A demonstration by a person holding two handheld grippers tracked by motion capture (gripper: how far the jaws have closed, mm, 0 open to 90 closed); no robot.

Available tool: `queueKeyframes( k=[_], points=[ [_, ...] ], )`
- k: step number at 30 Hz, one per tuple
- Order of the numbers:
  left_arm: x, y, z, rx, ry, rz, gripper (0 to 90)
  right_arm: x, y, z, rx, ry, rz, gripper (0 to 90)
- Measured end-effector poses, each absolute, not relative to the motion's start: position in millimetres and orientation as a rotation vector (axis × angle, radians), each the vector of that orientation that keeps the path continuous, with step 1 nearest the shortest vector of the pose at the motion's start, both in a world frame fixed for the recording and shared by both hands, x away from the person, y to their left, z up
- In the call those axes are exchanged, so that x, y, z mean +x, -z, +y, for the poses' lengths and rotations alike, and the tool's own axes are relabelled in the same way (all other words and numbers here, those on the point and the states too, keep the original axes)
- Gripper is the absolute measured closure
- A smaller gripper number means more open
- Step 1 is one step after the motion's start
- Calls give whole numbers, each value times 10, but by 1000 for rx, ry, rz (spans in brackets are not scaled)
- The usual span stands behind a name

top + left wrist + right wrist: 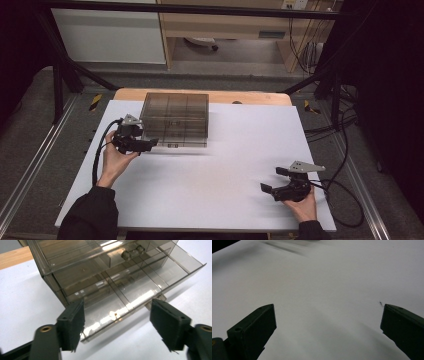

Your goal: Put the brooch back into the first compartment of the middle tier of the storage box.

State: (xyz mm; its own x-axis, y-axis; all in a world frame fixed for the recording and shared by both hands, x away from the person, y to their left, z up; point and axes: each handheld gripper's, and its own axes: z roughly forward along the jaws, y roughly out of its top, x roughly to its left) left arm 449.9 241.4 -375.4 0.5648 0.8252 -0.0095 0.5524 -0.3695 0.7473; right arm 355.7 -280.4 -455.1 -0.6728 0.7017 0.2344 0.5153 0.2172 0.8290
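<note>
the fingers point(72, 325) of the left gripper point(117, 327) are released: we see them spread apart with nothing pressed between the pads. they stand just in front of the bottom drawer point(130, 290) of the smoked clear drawer box point(174, 119), one finger at the drawer's front corner, the other beside the small knob point(160, 298) on the drawer front. we cannot tell whether either pad touches the plastic.

we take the drawer box as the landmark. it sits on the white counter point(225, 170) toward the far edge, left of centre. its bottom drawer is pulled partly out toward the near side; in the left gripper view we see thin dividers splitting it into compartments. a second knob point(126, 255) shows on an upper drawer front, which sits flush in the box.

in the high view the left gripper point(134, 139) lies at the near left corner of the drawer box, held in the left hand point(116, 159).

the right gripper point(285, 186) rests well apart from the drawer box, toward the near right of the counter, held in the right hand point(304, 205). its fingers point(252, 332) are released and wide apart over bare counter.
</note>
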Motion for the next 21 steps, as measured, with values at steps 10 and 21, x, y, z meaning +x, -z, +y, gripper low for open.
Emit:
queueKeyframes(
  k=[10, 21],
  points=[
    [4368, 3816, 2482, 2084, -469, 1081, 96, 3556, 4550, -2805, 1163, -1442, 2294, 5],
    [4175, 3922, 2557, 2079, -479, 1057, 40, 3556, 4552, -2803, 1166, -1440, 2295, 5]
  ],
)
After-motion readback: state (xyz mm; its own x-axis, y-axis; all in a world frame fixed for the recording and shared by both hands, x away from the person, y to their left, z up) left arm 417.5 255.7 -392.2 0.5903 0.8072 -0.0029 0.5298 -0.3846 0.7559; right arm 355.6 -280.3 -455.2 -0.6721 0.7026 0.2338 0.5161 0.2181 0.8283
